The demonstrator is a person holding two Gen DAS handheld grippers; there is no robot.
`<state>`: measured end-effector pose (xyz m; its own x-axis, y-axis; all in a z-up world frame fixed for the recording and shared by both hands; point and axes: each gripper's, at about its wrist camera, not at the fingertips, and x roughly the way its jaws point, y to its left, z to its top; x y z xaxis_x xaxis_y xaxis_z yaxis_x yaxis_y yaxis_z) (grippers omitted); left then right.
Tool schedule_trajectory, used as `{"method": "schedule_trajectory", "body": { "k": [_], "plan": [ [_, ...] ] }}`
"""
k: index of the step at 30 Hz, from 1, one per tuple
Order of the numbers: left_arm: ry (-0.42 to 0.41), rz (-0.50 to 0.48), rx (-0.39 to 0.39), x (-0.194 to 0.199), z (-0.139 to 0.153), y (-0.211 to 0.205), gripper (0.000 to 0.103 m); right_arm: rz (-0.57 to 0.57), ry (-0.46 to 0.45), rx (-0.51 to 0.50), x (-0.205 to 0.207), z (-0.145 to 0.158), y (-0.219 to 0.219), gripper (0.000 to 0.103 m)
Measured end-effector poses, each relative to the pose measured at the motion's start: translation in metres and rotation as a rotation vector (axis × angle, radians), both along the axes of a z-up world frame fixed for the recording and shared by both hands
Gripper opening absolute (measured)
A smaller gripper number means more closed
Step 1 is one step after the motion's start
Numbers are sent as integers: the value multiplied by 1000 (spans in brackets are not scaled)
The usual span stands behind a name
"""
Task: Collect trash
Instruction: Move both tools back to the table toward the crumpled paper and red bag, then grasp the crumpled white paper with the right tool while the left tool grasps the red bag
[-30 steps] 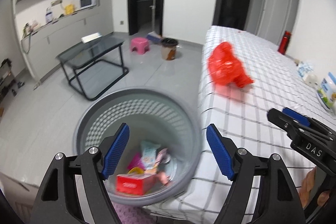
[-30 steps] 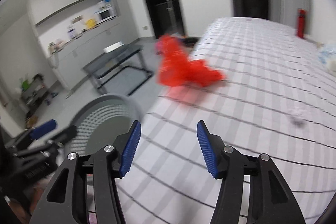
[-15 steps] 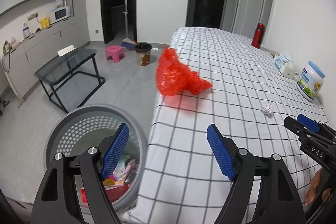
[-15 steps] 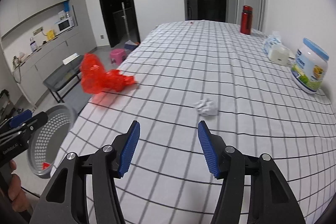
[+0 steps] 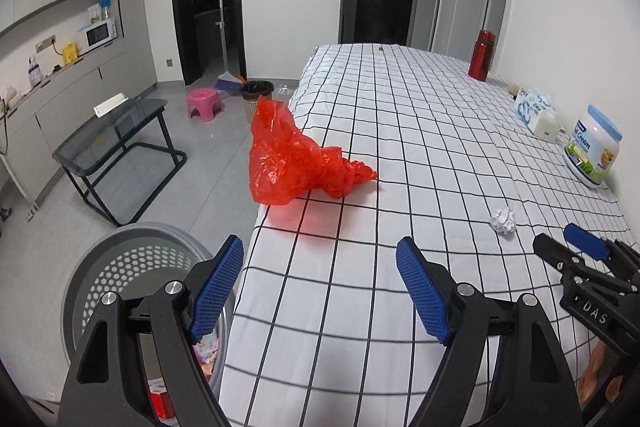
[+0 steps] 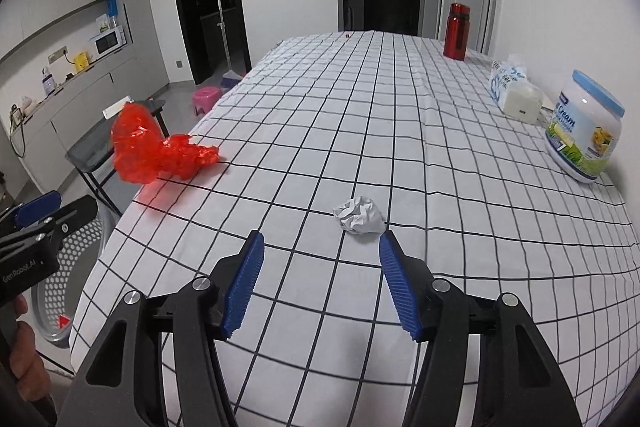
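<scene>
Lower left of my left wrist view, the grey perforated basket (image 5: 132, 267) sits on the floor against the table edge. My left gripper (image 5: 320, 291) covers most of its mouth, so I only catch colourful wrappers and something red inside, maybe a small carton, hard to say. That gripper hangs wide, nothing between its jaws, above the checked tablecloth (image 5: 400, 131).

Moving right, the red plastic bag (image 5: 296, 155) lies crumpled at the table's left edge, partly overhanging it. Further right, the crumpled paper ball (image 6: 360, 215) sits on the cloth just beyond my right gripper (image 6: 320, 283), nearer its right finger and not touching it. The right jaws are opening, with only cloth between them.

At the right edge stand a cream jar (image 6: 584, 131) with its lid on and a tissue pack (image 6: 508, 83); beyond them, a red bottle (image 6: 457, 31), capped. Their contents are hidden. At the lower left edge of the right view, a hand (image 6: 24, 359) on the other grip is cut off.
</scene>
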<state>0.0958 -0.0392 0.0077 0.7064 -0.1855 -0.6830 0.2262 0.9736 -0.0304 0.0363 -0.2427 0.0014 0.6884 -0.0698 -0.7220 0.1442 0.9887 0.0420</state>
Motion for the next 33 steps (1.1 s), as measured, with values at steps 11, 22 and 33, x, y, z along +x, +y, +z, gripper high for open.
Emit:
{"method": "schedule_trajectory", "body": {
  "k": [11,22,33],
  "plan": [
    [18,28,13,22,-8,-1,77,-8,66,34,34,-22,-12,58],
    [14,42,6,46,-2,-6,77,-54,121,54,56,-42,-38,61],
    [42,55,41,63,-16,-10,77,-67,153,53,80,-59,-45,62]
  ]
}}
